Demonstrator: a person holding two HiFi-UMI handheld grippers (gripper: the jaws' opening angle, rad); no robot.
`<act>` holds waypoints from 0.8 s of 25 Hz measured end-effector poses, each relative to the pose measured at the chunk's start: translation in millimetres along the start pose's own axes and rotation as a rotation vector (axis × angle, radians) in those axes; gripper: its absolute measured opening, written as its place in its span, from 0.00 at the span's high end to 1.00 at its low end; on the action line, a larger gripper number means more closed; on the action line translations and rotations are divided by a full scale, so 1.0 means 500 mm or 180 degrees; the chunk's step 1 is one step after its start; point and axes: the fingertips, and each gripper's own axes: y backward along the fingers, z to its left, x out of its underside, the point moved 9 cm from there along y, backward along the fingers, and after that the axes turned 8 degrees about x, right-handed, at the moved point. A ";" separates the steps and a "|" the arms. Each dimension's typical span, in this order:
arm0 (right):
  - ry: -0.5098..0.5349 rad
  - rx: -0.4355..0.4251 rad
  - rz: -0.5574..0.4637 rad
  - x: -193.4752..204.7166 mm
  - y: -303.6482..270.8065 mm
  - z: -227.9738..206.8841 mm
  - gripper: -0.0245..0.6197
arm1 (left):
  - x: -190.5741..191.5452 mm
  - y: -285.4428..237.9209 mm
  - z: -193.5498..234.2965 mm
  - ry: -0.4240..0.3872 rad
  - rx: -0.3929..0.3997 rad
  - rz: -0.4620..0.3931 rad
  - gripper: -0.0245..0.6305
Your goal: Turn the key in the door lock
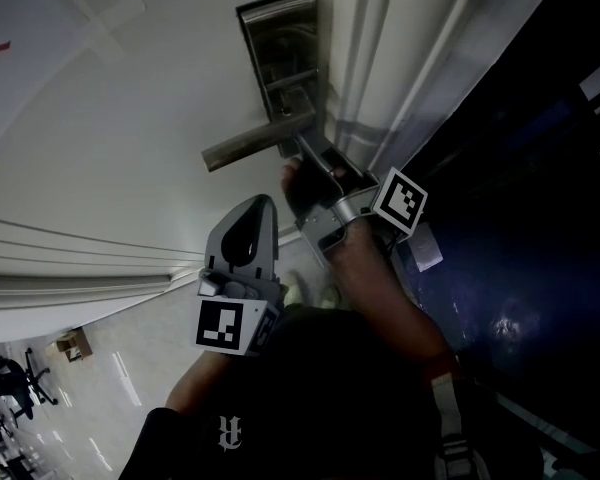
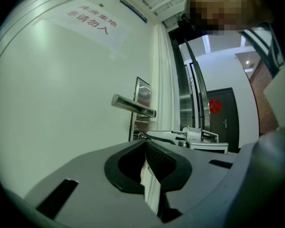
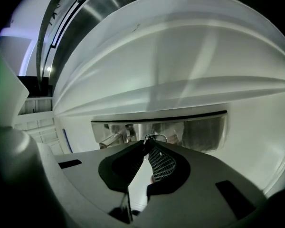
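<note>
Though mostly hidden, small silver key (image 3: 155, 137) pinched in R gripper (image 3: 147, 142); L gripper (image 2: 145, 142) jaws together.

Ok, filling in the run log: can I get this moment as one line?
right gripper: shut on small metal key at steel lock plate | left gripper: shut, empty, off white door

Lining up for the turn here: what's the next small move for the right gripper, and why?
Probably twist the right gripper about the key's axis, with the jaws kept closed. They appear pinched on the key at the lock plate, just under the handle, so it seems seated. The left gripper is shut, empty and apart from the lock, so nothing seems to block the turn.
</note>
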 end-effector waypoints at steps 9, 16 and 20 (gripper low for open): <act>-0.0134 -0.0141 0.0042 0.003 0.003 -0.003 0.92 | -0.027 -0.021 0.000 -0.0065 -0.0012 -0.0063 0.95; 0.0587 -0.0038 0.0196 -0.014 0.053 0.012 0.92 | -0.023 -0.033 0.002 -0.0073 -0.0032 -0.0083 0.95; 0.1822 0.0075 0.0414 -0.023 0.073 0.059 0.92 | -0.018 -0.043 -0.003 -0.0106 -0.0006 -0.0090 0.95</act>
